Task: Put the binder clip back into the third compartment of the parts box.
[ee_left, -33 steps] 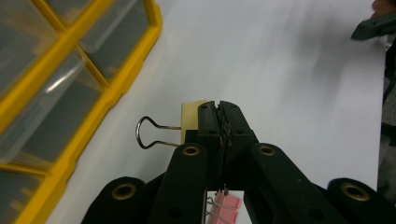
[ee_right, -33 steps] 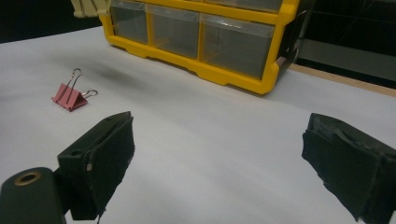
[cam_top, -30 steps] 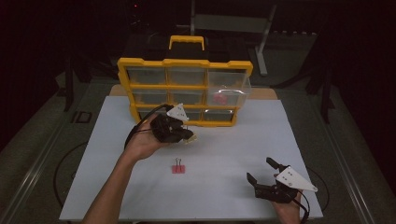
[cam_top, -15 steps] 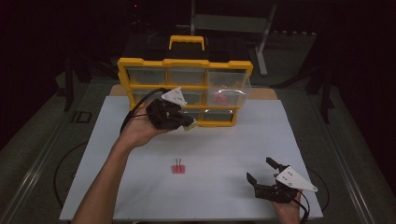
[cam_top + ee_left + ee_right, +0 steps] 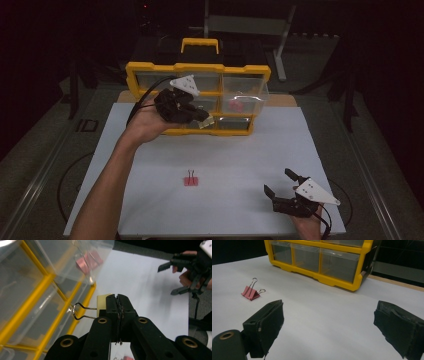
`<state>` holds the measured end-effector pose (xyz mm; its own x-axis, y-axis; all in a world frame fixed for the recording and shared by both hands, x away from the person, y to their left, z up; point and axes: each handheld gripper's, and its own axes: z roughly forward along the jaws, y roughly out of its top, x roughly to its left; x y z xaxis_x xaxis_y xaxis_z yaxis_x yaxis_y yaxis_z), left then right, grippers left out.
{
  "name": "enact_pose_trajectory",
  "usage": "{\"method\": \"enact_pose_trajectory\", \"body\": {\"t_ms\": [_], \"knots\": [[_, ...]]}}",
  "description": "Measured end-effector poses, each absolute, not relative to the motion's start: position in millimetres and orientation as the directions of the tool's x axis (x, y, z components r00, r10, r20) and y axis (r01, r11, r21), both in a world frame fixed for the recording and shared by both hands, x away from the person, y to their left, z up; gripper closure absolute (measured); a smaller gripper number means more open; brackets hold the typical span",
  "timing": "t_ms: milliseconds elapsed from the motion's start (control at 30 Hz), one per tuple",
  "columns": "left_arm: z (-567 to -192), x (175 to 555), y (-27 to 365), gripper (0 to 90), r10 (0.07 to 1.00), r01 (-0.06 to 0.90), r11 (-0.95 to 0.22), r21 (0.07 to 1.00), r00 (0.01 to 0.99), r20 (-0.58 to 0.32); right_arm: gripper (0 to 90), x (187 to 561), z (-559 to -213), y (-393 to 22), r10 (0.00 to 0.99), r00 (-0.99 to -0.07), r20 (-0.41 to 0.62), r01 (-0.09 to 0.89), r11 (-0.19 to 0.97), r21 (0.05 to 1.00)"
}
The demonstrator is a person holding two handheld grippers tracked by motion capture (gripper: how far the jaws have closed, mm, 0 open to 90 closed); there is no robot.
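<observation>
Free room and obstacles on the white table top

The far edge of the white table top [image 5: 320, 150] is blocked by the yellow drawer cabinet [image 5: 145, 70], from which one clear drawer [image 5: 247, 97] is pulled forward; the left gripper [image 5: 206, 120], closed on a pale yellow binder clip [image 5: 102, 302], is held just before the cabinet front, narrowing access there. Mid-table, a lone red binder clip [image 5: 190, 180] is seen with open surface all round. The near right corner is occupied by the right gripper [image 5: 282, 185], jaws spread wide; the stretch between it and the cabinet is unobstructed.
</observation>
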<state>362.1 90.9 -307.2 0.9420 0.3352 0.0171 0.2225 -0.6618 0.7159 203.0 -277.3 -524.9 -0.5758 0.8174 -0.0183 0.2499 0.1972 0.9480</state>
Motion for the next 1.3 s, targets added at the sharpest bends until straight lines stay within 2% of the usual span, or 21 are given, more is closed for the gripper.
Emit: {"method": "enact_pose_trajectory", "body": {"t_ms": [700,1300], "knots": [[-253,388,76,89.5,0.357,0.224,-0.610,0.760,0.934,0.011,8.8,202,-524,-277,0.816,-0.578,-0.015,0.252,0.196,0.948],[-245,405,37,89.2,0.424,0.259,-0.574,0.777,0.906,0.011,8.8,203,-524,-280,0.817,-0.576,-0.018,0.248,0.196,0.949]]}}
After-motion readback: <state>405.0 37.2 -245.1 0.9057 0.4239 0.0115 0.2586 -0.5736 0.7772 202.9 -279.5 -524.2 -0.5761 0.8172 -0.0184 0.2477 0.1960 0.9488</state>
